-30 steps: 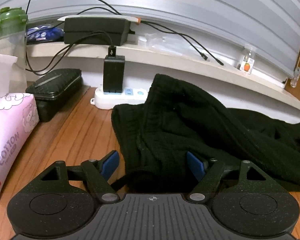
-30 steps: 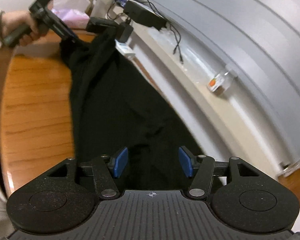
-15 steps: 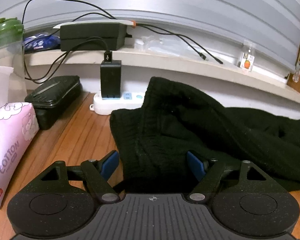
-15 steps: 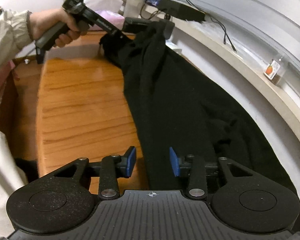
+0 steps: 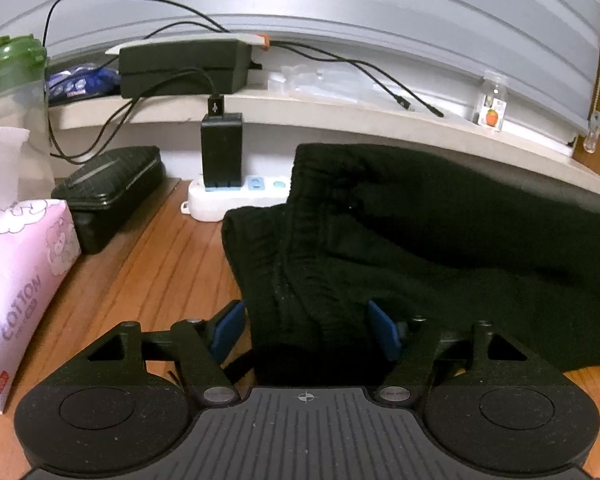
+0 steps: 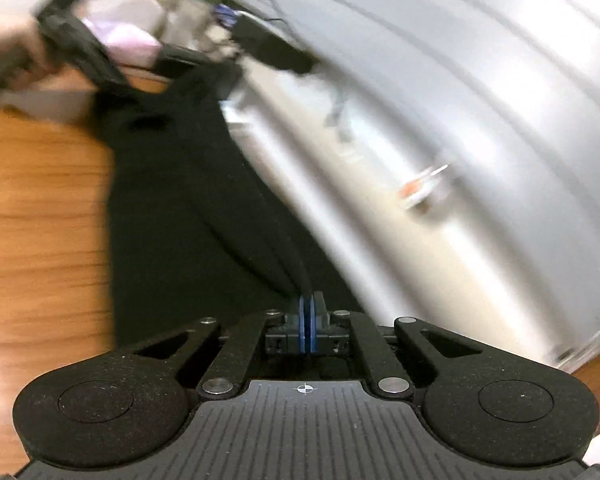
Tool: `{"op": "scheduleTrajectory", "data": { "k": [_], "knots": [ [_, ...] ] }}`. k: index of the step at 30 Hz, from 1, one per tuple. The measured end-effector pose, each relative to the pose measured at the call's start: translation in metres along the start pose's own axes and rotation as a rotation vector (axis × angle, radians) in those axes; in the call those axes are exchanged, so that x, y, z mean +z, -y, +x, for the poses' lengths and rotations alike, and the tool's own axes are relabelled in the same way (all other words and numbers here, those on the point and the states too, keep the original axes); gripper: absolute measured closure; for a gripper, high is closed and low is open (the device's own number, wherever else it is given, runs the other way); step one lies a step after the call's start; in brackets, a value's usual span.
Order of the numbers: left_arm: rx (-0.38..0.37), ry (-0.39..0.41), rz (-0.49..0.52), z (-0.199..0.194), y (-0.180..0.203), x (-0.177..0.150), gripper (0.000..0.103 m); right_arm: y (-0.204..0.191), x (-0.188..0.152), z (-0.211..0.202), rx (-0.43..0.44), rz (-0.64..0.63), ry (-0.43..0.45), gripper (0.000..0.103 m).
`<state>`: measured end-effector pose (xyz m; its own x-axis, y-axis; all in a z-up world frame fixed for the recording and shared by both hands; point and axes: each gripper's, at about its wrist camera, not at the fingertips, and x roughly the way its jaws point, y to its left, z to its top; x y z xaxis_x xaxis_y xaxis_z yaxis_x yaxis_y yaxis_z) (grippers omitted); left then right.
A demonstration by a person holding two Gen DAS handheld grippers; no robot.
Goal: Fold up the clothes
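Observation:
A black knitted garment lies along the back of the wooden table. Its ribbed waistband end sits between the blue pads of my left gripper, whose jaws stand wide apart around the cloth. In the right wrist view the same garment stretches away from me. My right gripper is shut on its near end, and a fold of cloth rises into the pads. The left gripper shows blurred at the garment's far end, held by a hand.
A pink tissue pack and a black case stand at the left. A white power strip with a black charger sits behind the garment. A shelf holds a black adapter, cables, a small bottle and a green-lidded bottle.
My right gripper has closed from open onto the near end of the garment and swung, blurring the view. The left gripper stays open around the waistband, drawn back slightly.

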<state>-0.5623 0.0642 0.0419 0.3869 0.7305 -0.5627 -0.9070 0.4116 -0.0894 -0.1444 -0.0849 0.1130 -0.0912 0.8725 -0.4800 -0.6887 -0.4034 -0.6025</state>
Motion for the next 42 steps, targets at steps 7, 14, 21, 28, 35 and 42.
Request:
{"op": "scheduleTrajectory", "data": {
  "k": [7,14,21,28,35,42],
  "knots": [
    [-0.028,0.022,-0.014,-0.009,-0.001,0.011,0.03,0.023,-0.002,0.096,-0.076,-0.069,-0.096,0.099],
    [-0.077,-0.039,-0.025,0.007,0.002,0.014,0.044,0.018,-0.042,0.135,0.013,0.064,-0.099,0.098],
    [-0.067,-0.018,-0.031,-0.009,0.003,0.003,0.088,0.029,-0.039,0.119,-0.075,0.099,0.014,0.099],
    [-0.112,-0.049,-0.013,-0.05,0.015,-0.025,0.08,0.04,-0.03,0.108,-0.036,0.135,0.025,0.099],
    [-0.059,0.044,-0.027,-0.042,0.002,0.012,0.039,0.026,-0.046,0.135,0.034,0.151,-0.026,0.097],
    [-0.057,0.013,0.028,0.021,0.003,0.057,0.034,0.02,-0.051,0.133,0.025,0.152,-0.004,0.097]
  ]
}}
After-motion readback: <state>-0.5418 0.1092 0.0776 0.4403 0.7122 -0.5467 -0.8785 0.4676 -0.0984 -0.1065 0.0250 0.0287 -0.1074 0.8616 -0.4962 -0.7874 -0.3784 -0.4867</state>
